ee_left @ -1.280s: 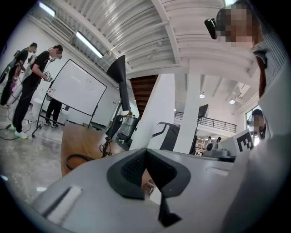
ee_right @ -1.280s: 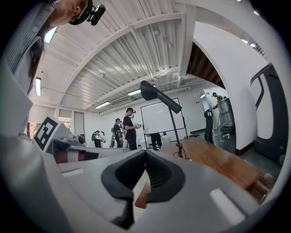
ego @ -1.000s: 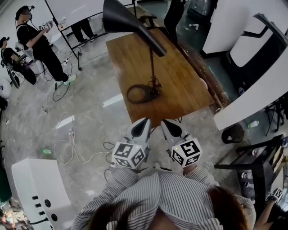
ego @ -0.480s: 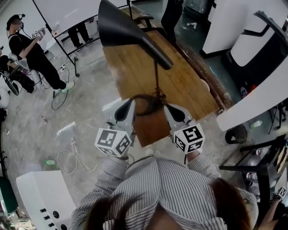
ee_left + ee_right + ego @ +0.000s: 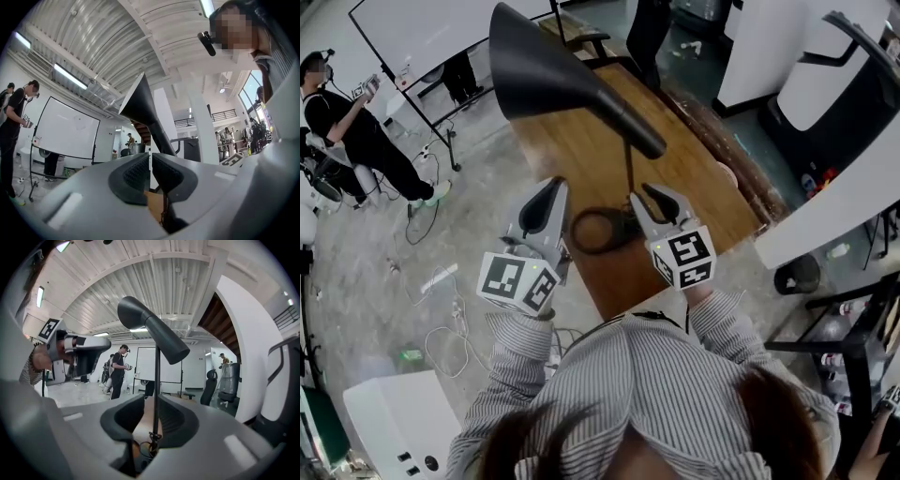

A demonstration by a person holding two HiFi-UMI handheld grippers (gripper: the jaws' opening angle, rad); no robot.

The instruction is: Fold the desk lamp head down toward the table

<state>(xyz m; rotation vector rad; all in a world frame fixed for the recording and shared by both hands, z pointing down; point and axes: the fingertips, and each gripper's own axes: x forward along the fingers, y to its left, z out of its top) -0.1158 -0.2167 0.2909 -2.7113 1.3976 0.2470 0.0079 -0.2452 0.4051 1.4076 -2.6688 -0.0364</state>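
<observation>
Desk lamp (image 5: 581, 84), one: matte black cone head raised, thin straight stem, ring base, standing on the brown wooden tabletop (image 5: 694, 178). Grey tongs, two: left tongs (image 5: 551, 189) just eased slightly apart, nothing between; right tongs (image 5: 652, 195) spread, stem visible through their gap, unpinched.

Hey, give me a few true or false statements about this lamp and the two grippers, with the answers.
1. The desk lamp stands on a wooden table. True.
2. The lamp head lies folded down on the tabletop. False: it sits high on the upright stem.
3. The right gripper has its fingers apart. True.
4. The lamp's base is a solid square block. False: it is an open ring.
5. The left gripper grips the lamp head. False: its fingers, which have just been opening slightly, hold nothing.
</observation>
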